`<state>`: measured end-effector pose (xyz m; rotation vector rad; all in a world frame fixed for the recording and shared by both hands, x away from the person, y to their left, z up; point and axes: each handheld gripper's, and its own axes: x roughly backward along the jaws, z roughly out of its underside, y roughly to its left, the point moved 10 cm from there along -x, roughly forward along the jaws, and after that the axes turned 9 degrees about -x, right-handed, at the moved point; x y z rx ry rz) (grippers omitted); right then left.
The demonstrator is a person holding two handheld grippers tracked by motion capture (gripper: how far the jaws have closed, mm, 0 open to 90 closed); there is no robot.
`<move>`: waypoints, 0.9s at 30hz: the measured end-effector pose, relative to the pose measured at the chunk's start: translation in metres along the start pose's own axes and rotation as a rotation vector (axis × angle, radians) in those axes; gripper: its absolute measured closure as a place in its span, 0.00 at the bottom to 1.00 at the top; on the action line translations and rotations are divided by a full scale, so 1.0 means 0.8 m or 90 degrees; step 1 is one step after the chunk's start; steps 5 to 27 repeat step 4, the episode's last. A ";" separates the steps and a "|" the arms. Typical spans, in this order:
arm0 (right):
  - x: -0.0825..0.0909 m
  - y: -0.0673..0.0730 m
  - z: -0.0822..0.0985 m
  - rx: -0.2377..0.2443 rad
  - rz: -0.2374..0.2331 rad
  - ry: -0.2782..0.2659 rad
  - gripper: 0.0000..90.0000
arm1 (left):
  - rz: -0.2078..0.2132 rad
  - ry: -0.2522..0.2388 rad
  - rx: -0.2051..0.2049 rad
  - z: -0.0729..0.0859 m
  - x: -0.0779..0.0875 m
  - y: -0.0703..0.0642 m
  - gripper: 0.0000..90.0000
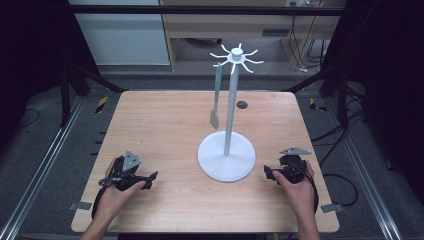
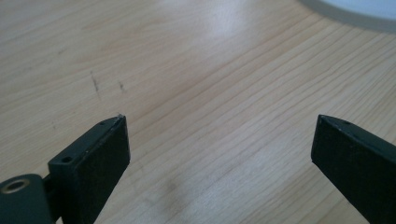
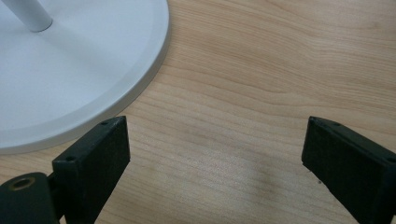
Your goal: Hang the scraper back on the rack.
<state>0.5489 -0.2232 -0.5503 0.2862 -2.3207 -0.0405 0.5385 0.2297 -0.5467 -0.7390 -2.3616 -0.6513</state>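
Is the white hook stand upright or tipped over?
Upright. The white hook stand rests flat on its round base on the table, pole vertical, and a grey-green utensil hangs straight down from one hook.

Matt wood-grain table [image 1: 165, 125], smooth white stand [image 1: 226, 160]

Table layout, stand at centre, one gripper each side.

Stand [image 1: 227, 155] sits on the table [image 1: 165, 125] right of frame centre, pole upright from its base. A spatula [image 1: 216, 97] hangs from a hook at the pole's top, left of the pole, clear of the tabletop. Left gripper [image 1: 142, 179] rests lower left on the table, well apart from the base; right gripper [image 1: 270, 172] lower right, just beside the base rim.
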 end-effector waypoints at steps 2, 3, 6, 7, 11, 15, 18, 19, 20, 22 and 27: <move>0.001 0.001 0.000 -0.002 -0.001 -0.001 0.09 | -0.001 0.000 0.004 0.000 -0.002 -0.001 0.05; 0.001 0.000 -0.001 -0.002 -0.002 -0.002 0.09 | 0.002 0.002 0.002 -0.001 -0.002 -0.003 0.05; 0.001 0.000 -0.001 -0.001 -0.001 -0.002 0.09 | 0.002 0.004 -0.003 -0.001 -0.003 -0.004 0.05; 0.001 0.000 -0.001 -0.001 -0.001 -0.002 0.09 | 0.002 0.004 -0.003 -0.001 -0.003 -0.004 0.05; 0.001 0.000 -0.001 -0.001 -0.001 -0.002 0.09 | 0.002 0.004 -0.003 -0.001 -0.003 -0.004 0.05; 0.001 0.000 -0.001 -0.001 -0.001 -0.002 0.09 | 0.002 0.004 -0.003 -0.001 -0.003 -0.004 0.05; 0.001 0.000 -0.001 -0.001 -0.001 -0.002 0.09 | 0.002 0.004 -0.003 -0.001 -0.003 -0.004 0.05; 0.001 0.000 -0.001 -0.001 -0.001 -0.002 0.09 | 0.002 0.004 -0.003 -0.001 -0.003 -0.004 0.05; 0.001 0.000 -0.001 -0.001 -0.001 -0.002 0.09 | 0.002 0.004 -0.003 -0.001 -0.003 -0.004 0.05; 0.001 0.000 -0.001 -0.001 -0.001 -0.002 0.09 | 0.002 0.004 -0.003 -0.001 -0.003 -0.004 0.05; 0.001 0.000 -0.001 -0.001 -0.001 -0.002 0.09 | 0.002 0.004 -0.003 -0.001 -0.003 -0.004 0.05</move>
